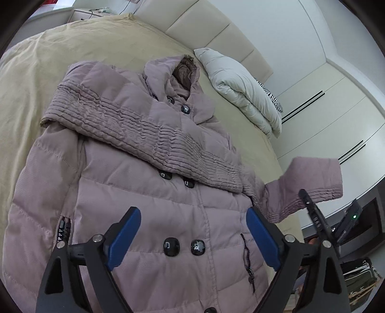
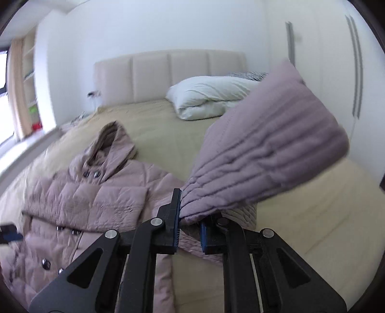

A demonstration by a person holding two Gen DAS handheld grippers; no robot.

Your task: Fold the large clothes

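A mauve padded coat (image 1: 149, 192) lies front up on the beige bed cover (image 1: 36, 72), its black buttons showing and its hood toward the headboard. One ribbed sleeve (image 1: 144, 130) is folded across the chest. My left gripper (image 1: 192, 213) hovers open over the coat's lower front, nothing between its blue pads. The other sleeve (image 2: 264, 149) is lifted off the bed at the coat's right side, and my right gripper (image 2: 192, 211) is shut on its ribbed cuff. In the left wrist view that raised sleeve (image 1: 312, 178) hangs from the right gripper (image 1: 305, 195).
A folded white duvet (image 1: 240, 89) and a zebra-print pillow (image 1: 274, 98) lie by the padded headboard (image 1: 216, 31). Wardrobe doors (image 1: 324, 108) stand past the bed's right edge. A nightstand (image 1: 91, 14) sits at the far corner.
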